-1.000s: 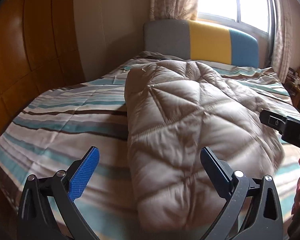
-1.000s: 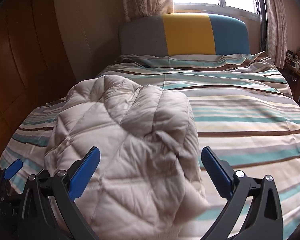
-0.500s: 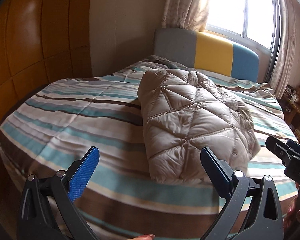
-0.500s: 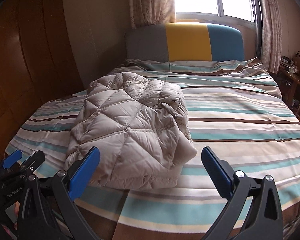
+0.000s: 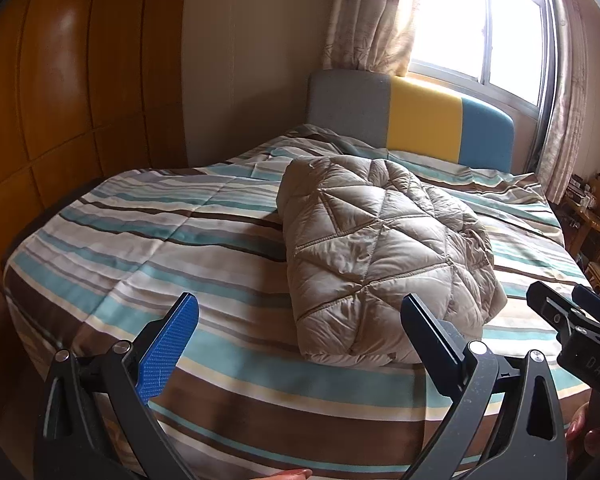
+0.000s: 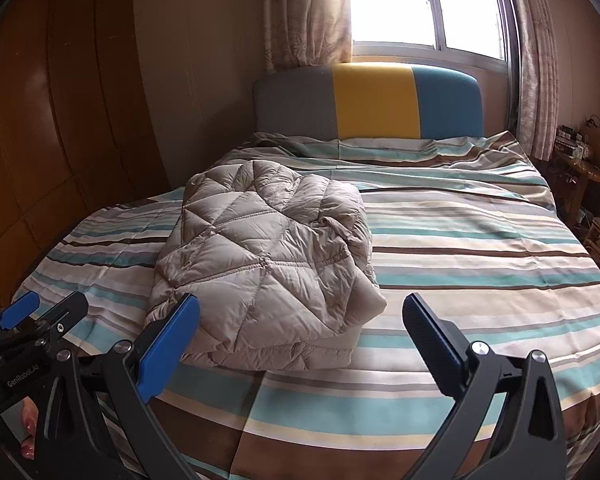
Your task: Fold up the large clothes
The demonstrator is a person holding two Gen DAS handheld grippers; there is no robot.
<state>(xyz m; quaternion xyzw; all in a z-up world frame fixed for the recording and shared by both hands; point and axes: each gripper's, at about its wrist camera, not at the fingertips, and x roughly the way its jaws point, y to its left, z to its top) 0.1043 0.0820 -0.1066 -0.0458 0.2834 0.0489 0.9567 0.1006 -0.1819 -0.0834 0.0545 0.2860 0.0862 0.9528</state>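
Note:
A beige quilted down jacket [image 5: 376, 256] [image 6: 268, 264] lies folded into a thick bundle on the striped bed cover [image 5: 160, 248] [image 6: 480, 264], left of the bed's middle. My left gripper [image 5: 298, 344] hangs open above the bed's foot end, short of the jacket's near edge, with nothing between its fingers. My right gripper [image 6: 300, 344] is open too, also back from the jacket and holding nothing. In the left wrist view the right gripper [image 5: 576, 316] shows at the right edge. In the right wrist view the left gripper [image 6: 40, 312] shows at the lower left.
A grey, yellow and blue headboard [image 6: 374, 100] stands under a bright curtained window [image 6: 420, 4]. Wooden wardrobe panels [image 5: 52, 92] run along the left side. A cluttered wooden side table [image 6: 580, 160] and a chair stand at the right. Fingertips [image 6: 27, 436] hold the gripper handles.
Both grippers have pulled back and up from the jacket toward the foot of the bed, so the whole folded bundle is now in view. The jacket lies still.

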